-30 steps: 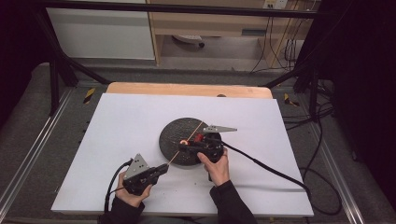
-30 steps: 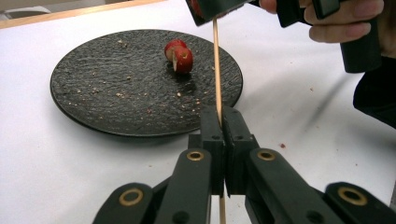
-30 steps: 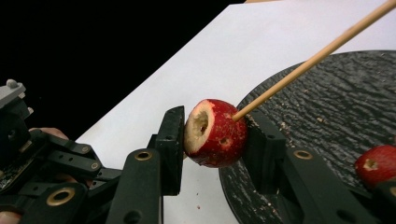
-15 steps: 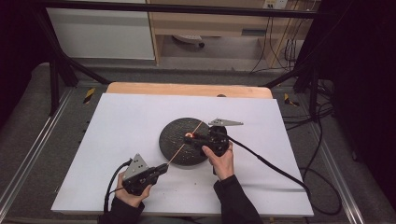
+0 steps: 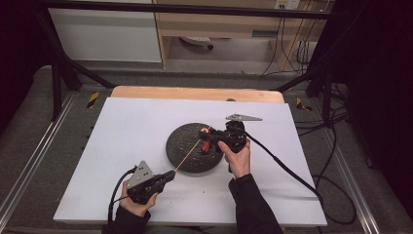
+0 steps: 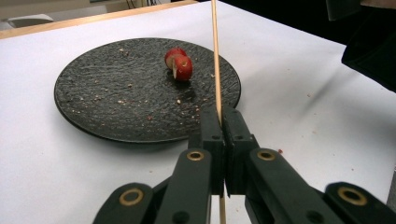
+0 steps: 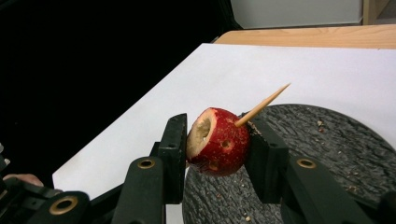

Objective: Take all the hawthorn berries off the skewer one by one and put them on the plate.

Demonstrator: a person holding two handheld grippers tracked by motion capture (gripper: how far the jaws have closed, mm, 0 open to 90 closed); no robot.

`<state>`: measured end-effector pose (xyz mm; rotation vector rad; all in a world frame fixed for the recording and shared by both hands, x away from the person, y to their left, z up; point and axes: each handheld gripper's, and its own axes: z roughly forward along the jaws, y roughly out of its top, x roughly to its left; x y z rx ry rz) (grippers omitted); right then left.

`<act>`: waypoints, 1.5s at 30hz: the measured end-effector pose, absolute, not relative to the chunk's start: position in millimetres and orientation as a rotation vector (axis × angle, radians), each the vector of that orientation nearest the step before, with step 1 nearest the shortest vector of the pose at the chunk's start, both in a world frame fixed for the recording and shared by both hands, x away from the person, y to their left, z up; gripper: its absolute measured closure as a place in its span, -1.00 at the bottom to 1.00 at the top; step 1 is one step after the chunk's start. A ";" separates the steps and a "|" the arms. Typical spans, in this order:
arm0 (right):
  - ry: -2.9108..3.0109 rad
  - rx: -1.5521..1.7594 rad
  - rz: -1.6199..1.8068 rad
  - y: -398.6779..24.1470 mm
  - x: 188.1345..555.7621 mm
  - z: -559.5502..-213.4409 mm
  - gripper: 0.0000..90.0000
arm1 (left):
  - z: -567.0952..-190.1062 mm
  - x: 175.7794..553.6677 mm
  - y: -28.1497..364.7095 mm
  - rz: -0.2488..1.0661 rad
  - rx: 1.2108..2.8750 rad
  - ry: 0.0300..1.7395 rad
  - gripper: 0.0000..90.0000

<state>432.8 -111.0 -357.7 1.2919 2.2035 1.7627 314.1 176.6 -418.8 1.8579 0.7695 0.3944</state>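
On the white tabletop a dark plate sat near the middle, and both tools worked over it. The left tool, held low at the plate's near-left edge, was clenched on the butt of a thin wooden skewer; in the left gripper view its jaws pressed flat together on the skewer, which ran straight up and away over the plate's rim. The right tool, above the plate's right half, was grasping a red fruit with a pale cut hollow at one end and small holes in its skin. In the right gripper view the jaws pinched that fruit from both sides, and the skewer's pointed tip stuck out through its upper side, so the fruit was threaded on the stick and lifted clear of the plate. Another red piece, showing a pale cut face, lay on the plate's far part among scattered crumbs, apart from both tools. A grey three-cornered plate lay on the tabletop just beyond the right hand
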 end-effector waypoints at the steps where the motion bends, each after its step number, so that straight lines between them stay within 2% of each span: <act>1: 2.204 1.292 1.763 -111.0 432.8 -357.7 0.40 | -418.7 314.1 176.6 0.394 1.857 0.770 0.96; 23: 2.050 1.404 1.675 -141.5 477.3 -344.3 0.41 | -418.8 316.2 181.6 0.398 1.848 0.795 0.96; 31: 2.122 1.398 1.596 -125.7 484.1 -371.7 0.41 | -417.0 317.3 185.8 0.401 1.827 0.811 0.96; 39: 2.251 1.397 1.502 -95.7 485.1 -420.9 0.41 | -416.9 317.4 185.8 0.401 1.828 0.811 0.96; 45: 2.294 1.386 1.474 -88.0 486.0 -438.5 0.40 | -417.3 317.9 185.9 0.400 1.827 0.815 0.96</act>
